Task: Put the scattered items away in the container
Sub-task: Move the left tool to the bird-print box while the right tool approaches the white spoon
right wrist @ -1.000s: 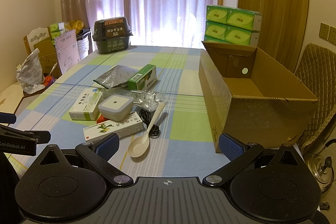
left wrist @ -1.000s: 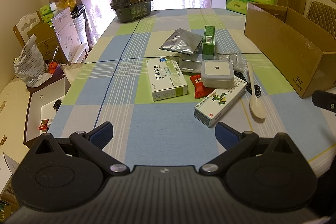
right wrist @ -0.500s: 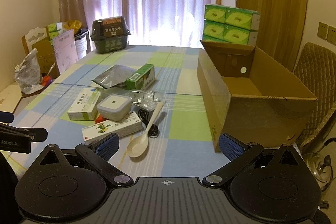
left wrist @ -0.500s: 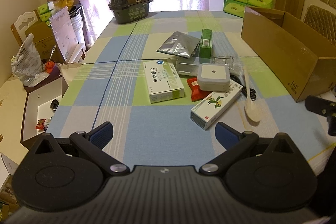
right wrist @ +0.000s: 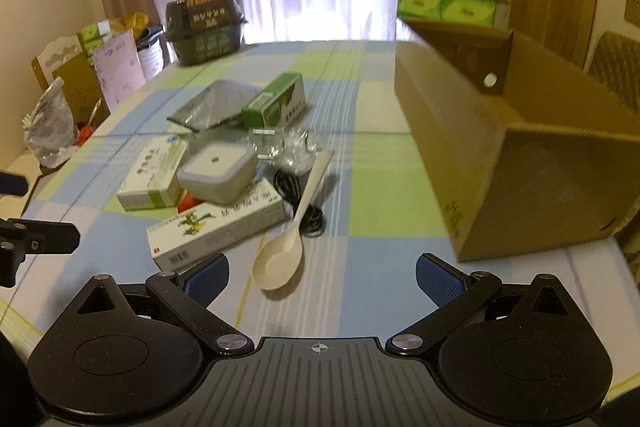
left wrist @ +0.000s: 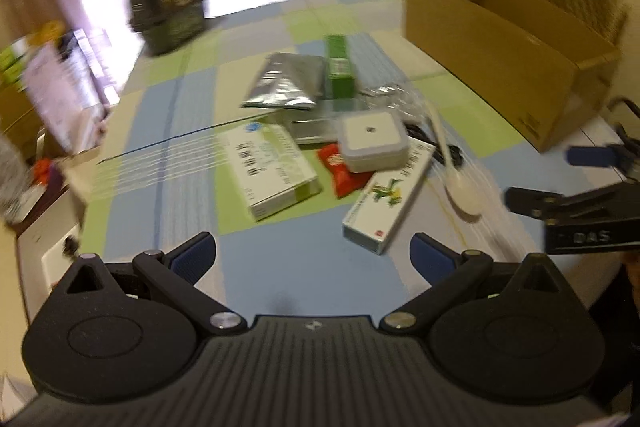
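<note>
Both grippers have pushed in closer to the pile since half a second ago, the left view now blurred by the motion. The left gripper (left wrist: 312, 251) and right gripper (right wrist: 322, 277) both have their fingers spread wide, grasping nothing.

The cream spoon (right wrist: 290, 239) lies on the desk at 12 o'clock just ahead of the right gripper, bowl nearest. It looks light, stiff and smooth; its thin handle seems the best hold, though it crosses a black cable (right wrist: 298, 201). At 11 o'clock lies the long medicine box (right wrist: 218, 229), light card, easily pinched across its narrow sides, with the grey lidded tub (right wrist: 218, 173) resting on its far end. The cardboard box (right wrist: 520, 163) stands open at 2 o'clock.
</note>
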A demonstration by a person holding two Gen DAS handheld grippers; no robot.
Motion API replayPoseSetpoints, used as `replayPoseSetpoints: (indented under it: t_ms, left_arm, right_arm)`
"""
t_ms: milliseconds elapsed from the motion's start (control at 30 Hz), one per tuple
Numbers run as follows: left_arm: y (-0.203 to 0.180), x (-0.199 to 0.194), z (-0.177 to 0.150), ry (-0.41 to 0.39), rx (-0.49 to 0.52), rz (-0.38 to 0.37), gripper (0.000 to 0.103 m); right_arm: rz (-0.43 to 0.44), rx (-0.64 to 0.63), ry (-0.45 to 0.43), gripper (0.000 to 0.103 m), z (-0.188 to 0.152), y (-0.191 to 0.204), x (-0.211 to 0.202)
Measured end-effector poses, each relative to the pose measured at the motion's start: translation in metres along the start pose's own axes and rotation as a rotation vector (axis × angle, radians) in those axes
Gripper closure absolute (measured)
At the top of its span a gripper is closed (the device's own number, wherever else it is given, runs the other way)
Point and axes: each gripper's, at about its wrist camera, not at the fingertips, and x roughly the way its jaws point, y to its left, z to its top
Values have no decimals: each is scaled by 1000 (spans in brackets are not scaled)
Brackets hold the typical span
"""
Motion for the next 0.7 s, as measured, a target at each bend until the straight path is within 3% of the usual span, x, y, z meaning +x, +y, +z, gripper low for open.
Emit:
replayPoseSetpoints:
  t_ms: [133, 233, 267, 333, 467, 633, 700]
  left_arm:
    - [-11, 21, 7, -3, 142, -71, 2]
    - [-20, 41, 10, -16, 240, -124, 7]
    - [-22, 49, 11, -11, 266, -141, 9]
    - [-26, 64, 12, 5, 303, -165, 11]
    - [-26, 88, 13, 45, 317, -215, 18]
    - [-20, 104, 11, 86, 273, -247, 46]
    - [-19, 104, 8, 93, 264, -250, 67]
  right_arm:
    - [19, 19, 21, 0, -4, -2, 14]
    - [29, 37, 31, 0, -4, -5, 20]
    - [32, 39, 33, 9, -4, -5, 21]
    - [40, 34, 47, 16, -3, -4, 27]
    - [33, 56, 64, 16, -4, -9, 36]
    - [51, 51, 63, 16, -2, -8, 41]
    - [59, 42, 64, 16, -1, -3, 44]
